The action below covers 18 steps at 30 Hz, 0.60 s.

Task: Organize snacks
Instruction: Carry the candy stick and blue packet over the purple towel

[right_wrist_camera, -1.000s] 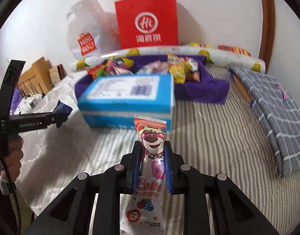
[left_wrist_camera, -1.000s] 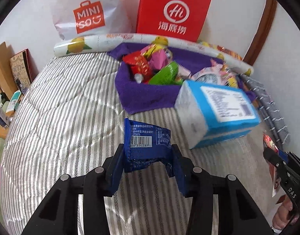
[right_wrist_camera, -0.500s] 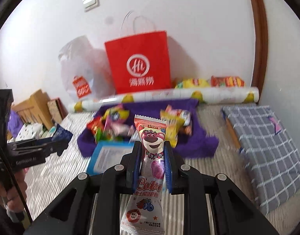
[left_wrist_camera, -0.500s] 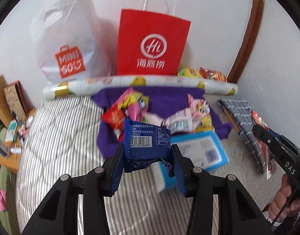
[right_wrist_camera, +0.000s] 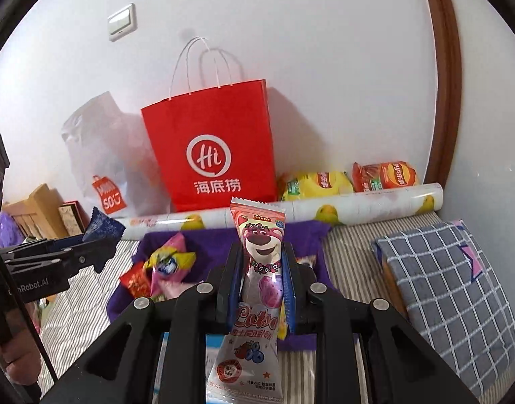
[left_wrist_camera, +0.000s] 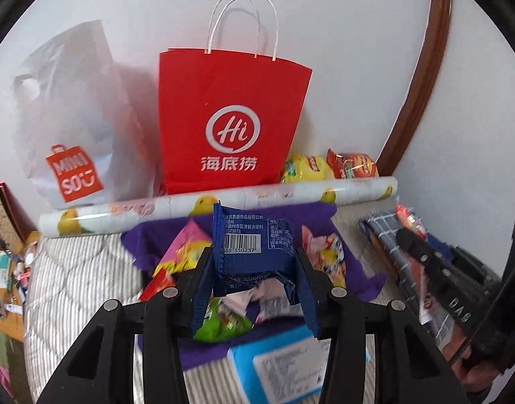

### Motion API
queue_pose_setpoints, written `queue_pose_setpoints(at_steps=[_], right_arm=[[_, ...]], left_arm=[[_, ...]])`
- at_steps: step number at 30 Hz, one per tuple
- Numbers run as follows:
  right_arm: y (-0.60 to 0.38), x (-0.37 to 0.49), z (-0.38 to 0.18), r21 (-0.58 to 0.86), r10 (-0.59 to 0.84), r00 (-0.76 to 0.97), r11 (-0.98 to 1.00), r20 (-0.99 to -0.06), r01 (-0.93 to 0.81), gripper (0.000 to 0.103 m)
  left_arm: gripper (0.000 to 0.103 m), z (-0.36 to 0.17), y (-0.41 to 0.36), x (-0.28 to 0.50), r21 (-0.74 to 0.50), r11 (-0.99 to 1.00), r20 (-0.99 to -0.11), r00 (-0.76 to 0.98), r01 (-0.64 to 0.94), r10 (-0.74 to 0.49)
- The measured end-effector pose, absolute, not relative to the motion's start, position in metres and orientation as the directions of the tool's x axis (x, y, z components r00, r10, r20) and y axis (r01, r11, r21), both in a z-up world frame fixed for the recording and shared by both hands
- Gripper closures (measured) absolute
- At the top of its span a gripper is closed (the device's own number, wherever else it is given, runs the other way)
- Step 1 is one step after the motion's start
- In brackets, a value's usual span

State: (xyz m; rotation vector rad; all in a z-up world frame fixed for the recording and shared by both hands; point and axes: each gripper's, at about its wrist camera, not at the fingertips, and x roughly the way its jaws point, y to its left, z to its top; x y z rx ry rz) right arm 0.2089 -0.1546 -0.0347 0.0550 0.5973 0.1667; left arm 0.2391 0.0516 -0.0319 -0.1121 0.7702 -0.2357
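My left gripper [left_wrist_camera: 254, 262] is shut on a dark blue snack packet [left_wrist_camera: 250, 239] with a barcode, held in the air above a purple cloth tray [left_wrist_camera: 321, 212] of mixed snacks. My right gripper [right_wrist_camera: 261, 262] is shut on a tall pink bear-print snack packet [right_wrist_camera: 259, 249], also lifted over the purple tray [right_wrist_camera: 304, 232]. A red paper bag [left_wrist_camera: 230, 121] with white handles stands upright against the wall behind the tray; it shows as the red bag [right_wrist_camera: 210, 148] in the right wrist view. The left gripper [right_wrist_camera: 99, 245] with its blue packet appears at the left there.
A white plastic bag [left_wrist_camera: 72, 141] leans left of the red bag. A patterned roll [left_wrist_camera: 223, 205] lies along the wall, chip bags [right_wrist_camera: 348, 180] behind it. A blue tissue box [left_wrist_camera: 291, 363] sits near me on the striped bed. A checked folded cloth [right_wrist_camera: 452, 289] lies right.
Both grippers rose and moved toward the wall with their packets. The blue box dropped low in both views and the red bag now fills the middle.
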Motion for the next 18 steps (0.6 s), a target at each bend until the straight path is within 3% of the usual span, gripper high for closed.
queue_pose_setpoints(at_steps=[8,18], right_arm=[[-0.151,0.245,-0.043,0.132,0.186,0.813,0.982,-0.551,-0.135,0.081],[-0.158,0.273,-0.094,0.179,0.220,0.791,0.974,-0.571,-0.142,0.081]], left_arm=[[0.059,-0.030,0.046,0.272,-0.183,0.967,-0.656,0.710,0.178,-0.255],[0.059,-0.075,0.053,0.298,-0.207,0.966,-0.702,0.664,0.156,-0.257]])
